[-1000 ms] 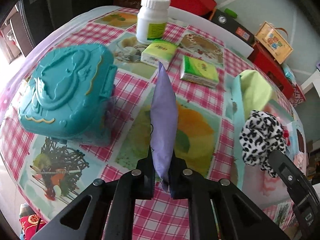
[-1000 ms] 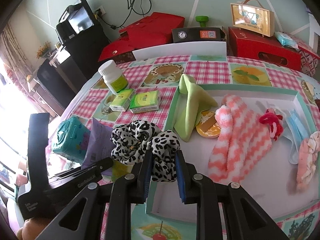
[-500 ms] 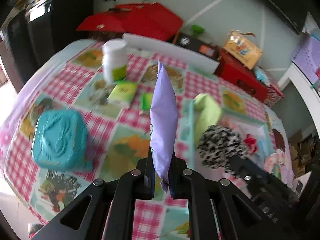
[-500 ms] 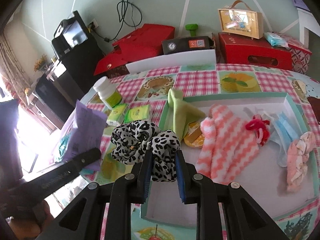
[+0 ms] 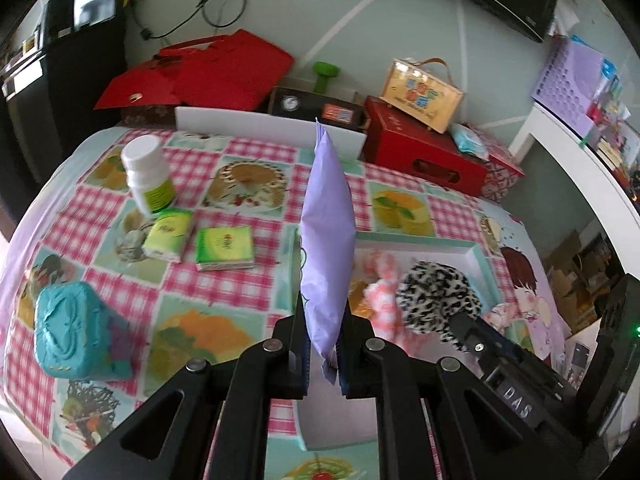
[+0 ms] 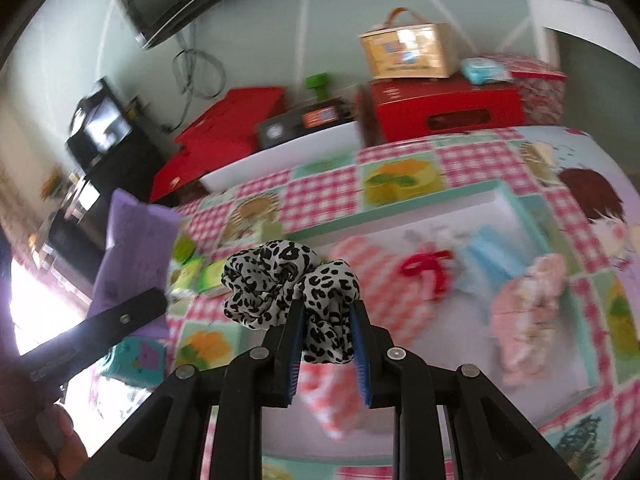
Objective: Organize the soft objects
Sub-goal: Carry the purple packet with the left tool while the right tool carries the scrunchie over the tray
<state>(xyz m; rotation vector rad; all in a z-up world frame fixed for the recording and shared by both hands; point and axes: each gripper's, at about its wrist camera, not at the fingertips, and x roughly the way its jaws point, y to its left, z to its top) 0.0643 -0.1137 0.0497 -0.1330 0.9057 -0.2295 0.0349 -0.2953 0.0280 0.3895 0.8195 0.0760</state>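
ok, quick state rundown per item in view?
left gripper: shut on purple pouch
purple pouch: held upright, off the table
right gripper: shut on leopard scrunchie
leopard scrunchie: lifted over tray
tray: holds striped sock, red scrunchie
white bottle: upright, capped

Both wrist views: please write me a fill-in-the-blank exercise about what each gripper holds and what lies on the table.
1. The left gripper is shut on a ____ pouch.
2. The right gripper holds a ____-print scrunchie.
3. The white bottle stands ____ the tray.

Missing words: purple; leopard; outside
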